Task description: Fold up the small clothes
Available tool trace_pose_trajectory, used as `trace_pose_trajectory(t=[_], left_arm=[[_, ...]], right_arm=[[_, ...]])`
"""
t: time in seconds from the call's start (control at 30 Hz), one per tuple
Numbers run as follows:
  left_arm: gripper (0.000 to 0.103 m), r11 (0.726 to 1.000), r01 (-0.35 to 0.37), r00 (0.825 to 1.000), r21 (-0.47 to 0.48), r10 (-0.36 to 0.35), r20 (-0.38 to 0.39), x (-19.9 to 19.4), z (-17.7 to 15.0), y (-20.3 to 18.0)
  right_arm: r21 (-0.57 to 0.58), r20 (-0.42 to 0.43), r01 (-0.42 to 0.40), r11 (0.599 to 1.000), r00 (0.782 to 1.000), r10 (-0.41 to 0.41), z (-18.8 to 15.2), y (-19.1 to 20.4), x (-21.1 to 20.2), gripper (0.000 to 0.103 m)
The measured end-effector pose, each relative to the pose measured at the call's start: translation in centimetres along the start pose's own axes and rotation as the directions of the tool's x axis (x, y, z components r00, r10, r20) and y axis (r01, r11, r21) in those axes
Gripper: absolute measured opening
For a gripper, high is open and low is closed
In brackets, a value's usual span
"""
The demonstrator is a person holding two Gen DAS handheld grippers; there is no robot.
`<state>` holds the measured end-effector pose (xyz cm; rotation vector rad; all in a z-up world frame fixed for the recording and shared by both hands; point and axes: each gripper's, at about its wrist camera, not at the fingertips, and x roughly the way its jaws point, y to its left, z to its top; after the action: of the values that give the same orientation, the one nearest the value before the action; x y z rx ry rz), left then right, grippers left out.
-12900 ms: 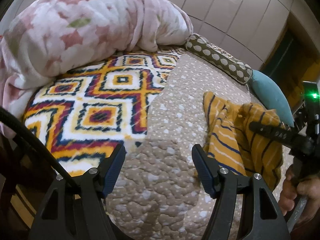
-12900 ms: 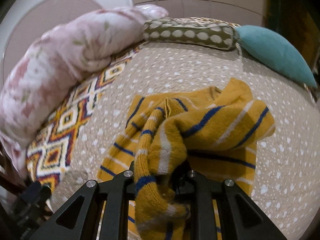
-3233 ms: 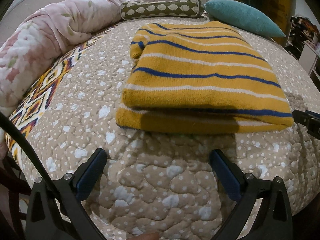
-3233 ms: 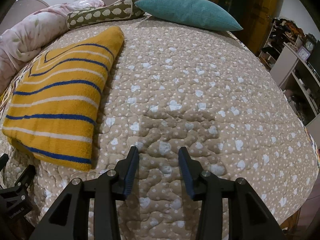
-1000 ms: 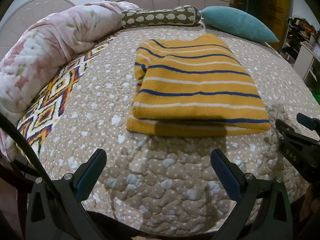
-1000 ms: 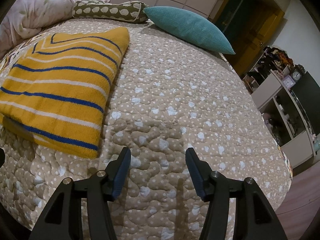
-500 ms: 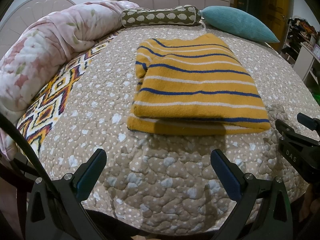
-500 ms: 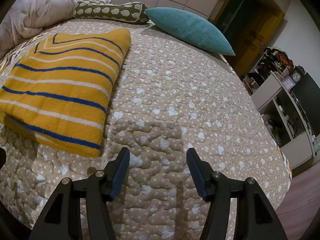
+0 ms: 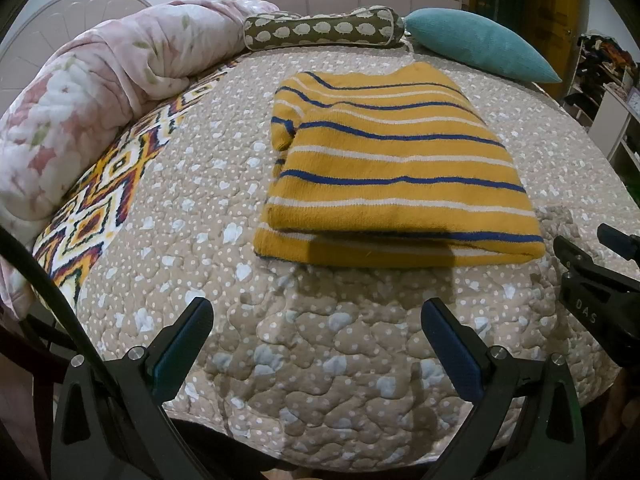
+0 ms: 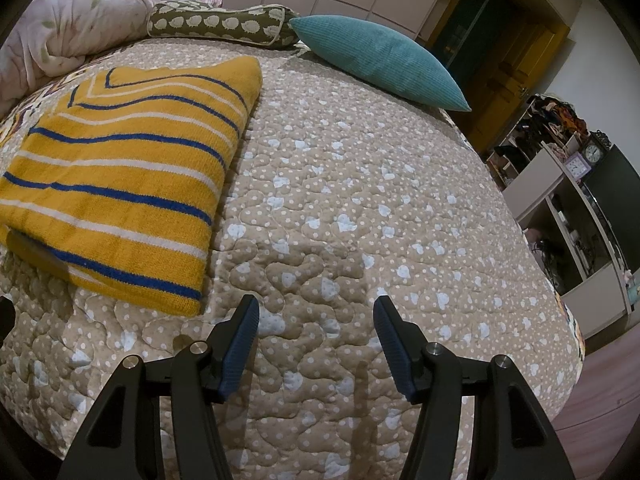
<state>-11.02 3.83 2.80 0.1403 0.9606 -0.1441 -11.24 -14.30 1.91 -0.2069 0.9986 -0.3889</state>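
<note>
We hold the left gripper [image 9: 318, 330] with its jaws spread wide and nothing between them, angled down over the near edge of the bed's quilted beige cover [image 9: 320, 360]. Our right gripper [image 10: 316, 330] is likewise released, its jaws apart over bare quilt and gripping nothing; from the left wrist view its black body [image 9: 596, 292] shows at the right edge, just beside the near right corner of the garment.

Neither gripper touches the folded sweater [image 9: 392, 168], mustard yellow with blue and white stripes. It lies flat on the cover in a neat rectangle, its folded layers stacked and the double edge facing us. Its long axis runs across the left wrist view, stripes parallel to our edge of the bed. In the right wrist view the sweater [image 10: 120, 176] sits to the left of the jaws.

Beyond it, at the head of the bed, lie an olive patterned bolster [image 9: 324, 32] and a teal cushion [image 9: 480, 44]. A pink floral duvet [image 9: 80, 92] is bunched along the left side, above a geometric patterned blanket [image 9: 104, 208].
</note>
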Motion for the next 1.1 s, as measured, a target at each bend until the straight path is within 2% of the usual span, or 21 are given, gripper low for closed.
trace_pose_trajectory(t=[1.1], left_arm=[[0.103,1.000,-0.015,1.000,0.003,0.015,-0.023,0.66,-0.42,0.32]], right_arm=[[-0.007,0.010,-0.008,1.000,1.000,0.008,-0.19,0.39,-0.14,0.065]])
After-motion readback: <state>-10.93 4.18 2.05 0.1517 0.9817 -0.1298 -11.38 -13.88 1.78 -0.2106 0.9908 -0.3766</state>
